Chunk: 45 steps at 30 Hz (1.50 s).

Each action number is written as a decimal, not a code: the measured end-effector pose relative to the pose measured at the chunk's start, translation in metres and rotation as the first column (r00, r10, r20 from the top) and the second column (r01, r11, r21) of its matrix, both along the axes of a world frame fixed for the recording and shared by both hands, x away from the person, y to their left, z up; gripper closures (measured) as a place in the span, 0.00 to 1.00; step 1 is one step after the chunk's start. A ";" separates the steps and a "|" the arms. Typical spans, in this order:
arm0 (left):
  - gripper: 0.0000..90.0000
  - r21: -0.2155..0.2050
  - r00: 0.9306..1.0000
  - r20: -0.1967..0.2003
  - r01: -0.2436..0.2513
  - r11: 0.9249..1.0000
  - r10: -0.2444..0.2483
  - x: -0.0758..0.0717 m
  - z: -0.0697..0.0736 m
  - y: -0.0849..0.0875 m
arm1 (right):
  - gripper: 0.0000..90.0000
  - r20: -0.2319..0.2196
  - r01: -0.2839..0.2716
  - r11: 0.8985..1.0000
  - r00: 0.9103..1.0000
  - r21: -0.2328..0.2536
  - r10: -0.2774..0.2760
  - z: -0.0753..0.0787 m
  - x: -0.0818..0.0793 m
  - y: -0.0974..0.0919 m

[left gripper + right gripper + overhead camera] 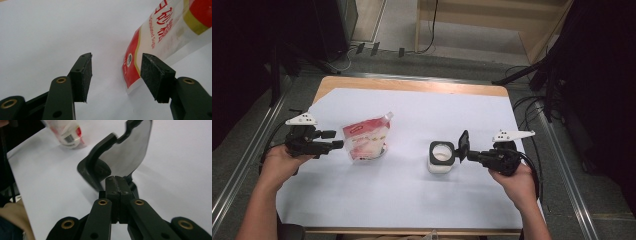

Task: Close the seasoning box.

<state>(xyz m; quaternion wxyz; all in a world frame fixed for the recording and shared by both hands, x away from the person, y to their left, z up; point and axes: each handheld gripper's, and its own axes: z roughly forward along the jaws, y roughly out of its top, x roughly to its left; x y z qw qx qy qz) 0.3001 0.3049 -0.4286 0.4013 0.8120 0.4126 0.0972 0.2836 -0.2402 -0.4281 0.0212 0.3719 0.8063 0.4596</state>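
My right gripper (463, 146) pinches the white jar's (441, 164) raised dark lid (125, 152); my left gripper (116, 72) gapes beside the red-and-white sugar pouch (366, 141).

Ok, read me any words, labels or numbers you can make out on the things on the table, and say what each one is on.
"Granulated Sugar": on the red and white sugar pouch, in small red letters.
Large red Chinese characters on the pouch: cut off, unreadable.
Barcode on the pouch in the right gripper view: too blurred.
The jar and its lid: no text.

Red-and-white plastic sugar pouch (367, 141), red lettering, yellow band. White square jar (441, 157) with dark rim; its dark grey lid (120, 152). White paper sheet (412, 195) over tan wooden table (412, 86). Black grippers.
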 end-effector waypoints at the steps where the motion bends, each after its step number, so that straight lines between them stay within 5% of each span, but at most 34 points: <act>1: 0.48 0.000 1.000 0.000 0.000 1.000 0.000 0.000 0.000 0.000 | 1.00 0.008 0.011 1.000 1.000 0.003 -0.011 -0.001 0.002 0.001; 9: 0.48 -0.007 1.000 -0.005 -0.011 1.000 0.011 -0.001 0.004 -0.002 | 1.00 0.027 0.111 0.992 0.993 0.056 -0.112 0.002 0.006 0.003; 19: 0.48 -0.004 1.000 -0.013 -0.011 1.000 0.011 0.000 0.000 -0.003 | 1.00 0.032 0.149 0.986 0.988 0.075 -0.152 0.003 0.006 0.007; 28: 0.48 0.000 1.000 -0.027 -0.005 1.000 0.005 0.000 -0.002 -0.002 | 1.00 0.081 0.173 0.977 0.980 0.121 -0.183 0.011 0.002 0.009; 35: 0.48 -0.004 1.000 -0.024 -0.004 1.000 0.004 0.001 -0.002 -0.003 | 1.00 0.056 0.165 0.977 0.983 0.134 -0.174 0.012 0.002 0.012; 45: 0.48 -0.022 1.000 -0.019 0.006 1.000 -0.006 0.000 -0.003 -0.003 | 1.00 0.076 0.150 0.979 0.984 0.136 -0.161 0.012 0.002 0.026</act>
